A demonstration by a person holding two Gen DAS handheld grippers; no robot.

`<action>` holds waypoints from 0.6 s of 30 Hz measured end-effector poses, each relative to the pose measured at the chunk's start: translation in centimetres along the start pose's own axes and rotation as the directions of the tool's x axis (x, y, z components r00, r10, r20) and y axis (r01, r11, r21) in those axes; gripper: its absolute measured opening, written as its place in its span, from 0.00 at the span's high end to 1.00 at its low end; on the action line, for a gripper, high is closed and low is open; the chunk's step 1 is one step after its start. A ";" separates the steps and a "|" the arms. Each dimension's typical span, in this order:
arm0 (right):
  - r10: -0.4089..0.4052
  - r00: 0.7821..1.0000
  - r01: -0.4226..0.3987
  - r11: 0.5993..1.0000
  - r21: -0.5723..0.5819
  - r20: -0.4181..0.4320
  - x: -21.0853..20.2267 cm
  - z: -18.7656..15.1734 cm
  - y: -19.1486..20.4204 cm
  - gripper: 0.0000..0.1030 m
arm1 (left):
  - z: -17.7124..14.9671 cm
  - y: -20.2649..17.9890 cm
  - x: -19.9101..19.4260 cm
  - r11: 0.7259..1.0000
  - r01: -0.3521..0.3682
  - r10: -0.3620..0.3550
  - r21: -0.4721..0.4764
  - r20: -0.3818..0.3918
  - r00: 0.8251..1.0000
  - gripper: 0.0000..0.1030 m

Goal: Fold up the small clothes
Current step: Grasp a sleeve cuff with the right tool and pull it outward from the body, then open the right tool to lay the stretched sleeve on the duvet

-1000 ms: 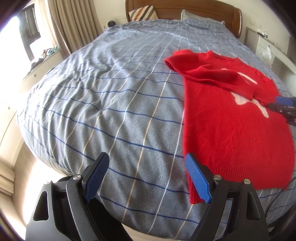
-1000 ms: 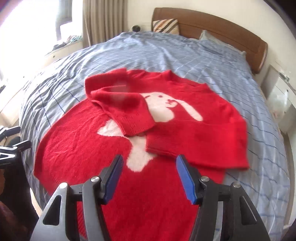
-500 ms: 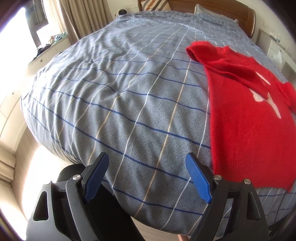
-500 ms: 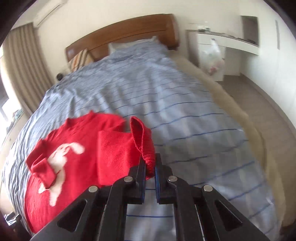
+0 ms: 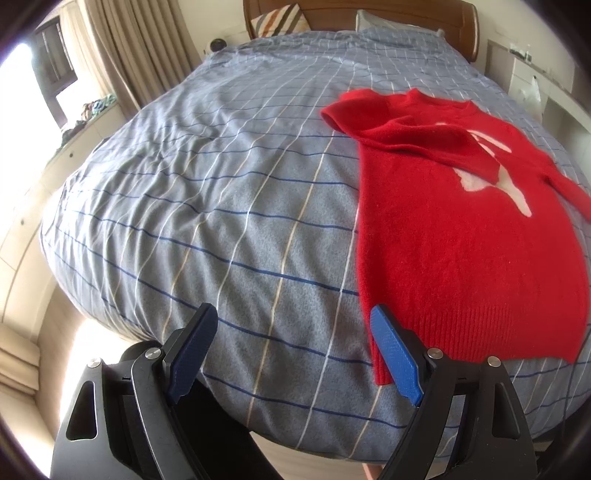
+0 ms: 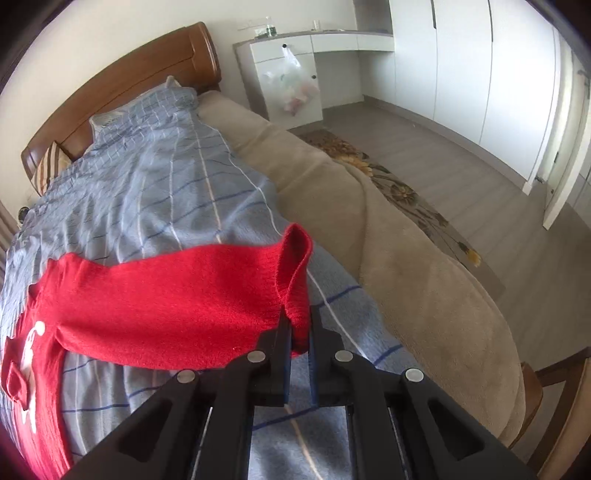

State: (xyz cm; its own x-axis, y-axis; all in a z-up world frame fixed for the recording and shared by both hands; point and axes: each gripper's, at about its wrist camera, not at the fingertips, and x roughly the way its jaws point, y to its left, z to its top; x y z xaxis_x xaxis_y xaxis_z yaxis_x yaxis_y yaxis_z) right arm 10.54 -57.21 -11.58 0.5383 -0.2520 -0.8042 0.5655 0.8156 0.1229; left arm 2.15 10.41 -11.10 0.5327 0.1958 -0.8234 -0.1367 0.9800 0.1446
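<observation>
A small red sweater (image 5: 461, 229) with a white rabbit figure lies on the blue checked bedspread (image 5: 229, 206), its near sleeve folded across the chest. My left gripper (image 5: 295, 350) hovers open over the bed's near edge, its right finger just beside the sweater's hem corner, nothing between the fingers. In the right wrist view my right gripper (image 6: 298, 325) is shut on the cuff of the other sleeve (image 6: 291, 280), which stretches out sideways from the sweater (image 6: 37, 332) toward the bed's right side.
A wooden headboard (image 5: 369, 11) and pillows stand at the far end. A beige blanket (image 6: 388, 258) runs along the bed's right side, with a patterned rug, white cabinets and a hanging plastic bag (image 6: 295, 88) beyond. Curtains and a window ledge are at the left.
My right gripper closed on the sleeve cuff and pulled the sleeve out across the bed toward the right side. The left gripper stayed open near the hem corner.
</observation>
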 end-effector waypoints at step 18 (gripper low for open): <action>0.068 0.989 -0.047 0.986 -0.158 0.128 -9.6 -7.5 1.7 0.40 | 7.1 -7.5 -2.1 0.949 0.003 -0.045 0.315 0.126 0.991 0.11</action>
State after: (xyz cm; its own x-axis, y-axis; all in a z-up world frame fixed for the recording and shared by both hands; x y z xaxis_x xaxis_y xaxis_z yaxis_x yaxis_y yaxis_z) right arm 1.65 -49.48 -7.97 0.6509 -0.2605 -0.7131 0.4338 0.8985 0.0678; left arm 7.97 2.91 -6.61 0.6390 0.1542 -0.7536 0.1352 0.9420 0.3073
